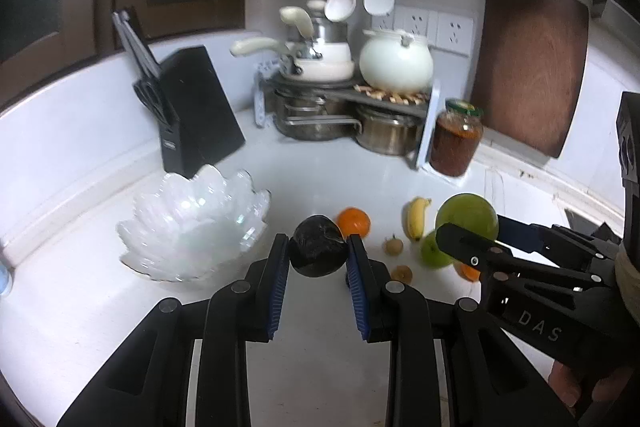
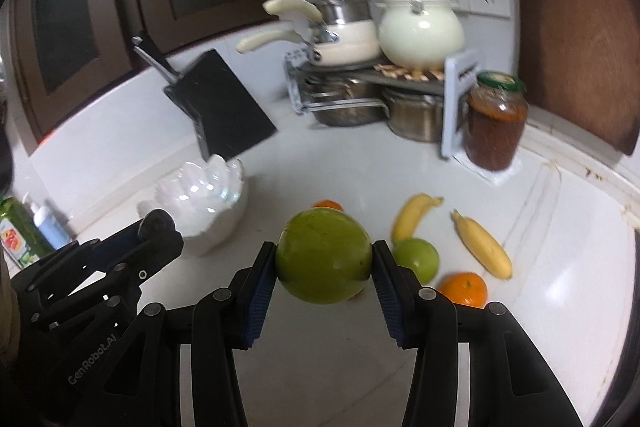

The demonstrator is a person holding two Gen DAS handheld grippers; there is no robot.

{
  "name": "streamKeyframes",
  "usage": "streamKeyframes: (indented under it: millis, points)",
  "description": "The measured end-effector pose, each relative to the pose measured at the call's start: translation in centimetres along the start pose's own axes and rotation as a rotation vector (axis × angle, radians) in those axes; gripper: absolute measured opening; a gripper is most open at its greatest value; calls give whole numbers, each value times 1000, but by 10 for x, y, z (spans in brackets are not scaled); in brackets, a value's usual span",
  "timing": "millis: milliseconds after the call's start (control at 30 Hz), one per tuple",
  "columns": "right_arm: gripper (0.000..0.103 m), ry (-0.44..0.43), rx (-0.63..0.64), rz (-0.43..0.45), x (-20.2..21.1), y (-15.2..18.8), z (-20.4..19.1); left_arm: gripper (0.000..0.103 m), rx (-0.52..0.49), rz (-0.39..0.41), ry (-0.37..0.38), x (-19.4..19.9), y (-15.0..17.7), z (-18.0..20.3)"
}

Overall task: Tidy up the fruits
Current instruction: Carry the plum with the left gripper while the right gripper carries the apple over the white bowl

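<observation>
My left gripper is shut on a dark avocado, held above the white counter just right of the scalloped glass bowl. My right gripper is shut on a large green fruit, which also shows in the left wrist view. On the counter lie an orange, a banana, a smaller green apple, a second banana, a second orange and two small brown fruits. The bowl looks empty.
A black knife block stands behind the bowl. A rack of pots and a jar fill the back corner. A wooden cutting board leans on the right wall. Bottles stand at far left.
</observation>
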State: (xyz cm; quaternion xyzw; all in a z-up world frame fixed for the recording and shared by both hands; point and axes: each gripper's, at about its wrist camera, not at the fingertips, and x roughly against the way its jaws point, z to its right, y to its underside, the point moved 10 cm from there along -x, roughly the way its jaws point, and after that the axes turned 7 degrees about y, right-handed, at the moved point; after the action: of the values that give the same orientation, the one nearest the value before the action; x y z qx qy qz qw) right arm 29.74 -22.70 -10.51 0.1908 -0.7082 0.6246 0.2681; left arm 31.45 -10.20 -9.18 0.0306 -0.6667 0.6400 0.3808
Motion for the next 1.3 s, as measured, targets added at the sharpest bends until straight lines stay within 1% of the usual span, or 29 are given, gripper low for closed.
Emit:
streamKeyframes:
  millis: [167, 433, 667, 900, 1067, 1167, 1300]
  points:
    - [49, -33, 32, 39, 8, -10, -22, 29, 4, 40, -28, 16, -11, -14]
    - [49, -90, 71, 92, 11, -32, -56, 29, 6, 95, -102, 37, -24, -42]
    - [49, -131, 90, 124, 8, -50, -80, 29, 17, 112, -151, 43, -33, -69]
    - [49, -179, 119, 125, -7, -66, -107, 29, 11, 118, -195, 42, -44, -97]
    - [49, -216, 146, 106, -22, -75, -126, 29, 14, 113, -214, 35, -50, -116]
    - [49, -236, 164, 84, -33, -80, -137, 29, 16, 99, -213, 28, -52, -126]
    - [49, -241, 195, 63, -50, -88, -148, 29, 15, 73, -221, 17, -55, -140]
